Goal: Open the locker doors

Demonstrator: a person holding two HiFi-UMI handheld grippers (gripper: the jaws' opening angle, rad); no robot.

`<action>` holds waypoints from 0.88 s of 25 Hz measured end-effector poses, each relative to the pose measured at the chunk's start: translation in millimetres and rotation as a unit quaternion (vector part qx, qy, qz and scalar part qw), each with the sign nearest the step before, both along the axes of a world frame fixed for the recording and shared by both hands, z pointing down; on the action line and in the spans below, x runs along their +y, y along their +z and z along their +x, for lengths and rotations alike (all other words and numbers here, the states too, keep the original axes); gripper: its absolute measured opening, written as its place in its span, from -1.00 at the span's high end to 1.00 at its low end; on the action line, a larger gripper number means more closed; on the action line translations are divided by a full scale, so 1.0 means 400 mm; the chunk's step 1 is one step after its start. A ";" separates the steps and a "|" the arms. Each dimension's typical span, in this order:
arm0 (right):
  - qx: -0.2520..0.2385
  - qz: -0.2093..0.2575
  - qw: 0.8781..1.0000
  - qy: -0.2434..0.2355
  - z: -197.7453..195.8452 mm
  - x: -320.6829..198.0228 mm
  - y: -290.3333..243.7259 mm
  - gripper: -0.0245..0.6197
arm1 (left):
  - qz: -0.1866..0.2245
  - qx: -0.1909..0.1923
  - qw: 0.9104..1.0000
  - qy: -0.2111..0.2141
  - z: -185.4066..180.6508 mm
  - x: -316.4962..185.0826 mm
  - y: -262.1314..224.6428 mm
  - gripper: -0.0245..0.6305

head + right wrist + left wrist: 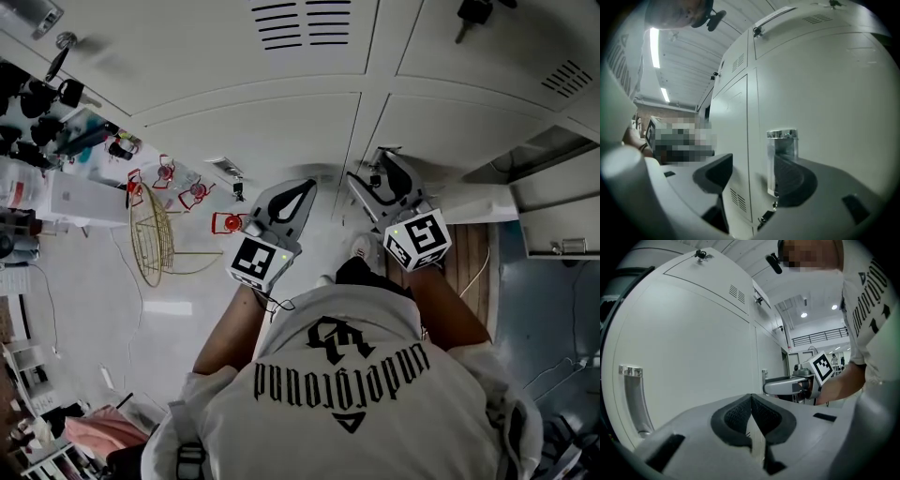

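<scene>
The right gripper [752,174] stands wide open with the handle [783,143] of a closed locker door [829,84] between its jaws (nearer the right one), while the left gripper [751,419] is clenched empty.

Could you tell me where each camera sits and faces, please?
Head view: head-mounted, facing down at lockers; arms, left claw, right claw show.
Left gripper view: on shut left claw, facing a door; forearm shows.
Right gripper view: on open right claw, facing a handle.
Shared: first two show the right claw.
</scene>
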State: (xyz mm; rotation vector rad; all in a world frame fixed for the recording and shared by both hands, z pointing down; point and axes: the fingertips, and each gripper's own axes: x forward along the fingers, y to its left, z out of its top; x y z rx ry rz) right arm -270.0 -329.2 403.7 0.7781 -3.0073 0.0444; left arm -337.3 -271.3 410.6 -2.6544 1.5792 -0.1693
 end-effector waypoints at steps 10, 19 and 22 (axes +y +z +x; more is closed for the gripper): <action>0.005 0.001 1.000 0.028 0.040 0.083 0.005 0.03 | 0.011 0.001 1.000 0.008 0.002 0.067 -0.017 0.90; 0.011 0.004 0.997 0.074 0.132 0.175 0.006 0.12 | 0.009 0.008 0.999 0.042 0.066 0.133 -0.013 0.90; 0.011 0.003 0.996 0.091 0.165 0.197 0.006 0.16 | 0.011 0.006 0.999 0.052 0.087 0.143 -0.008 0.90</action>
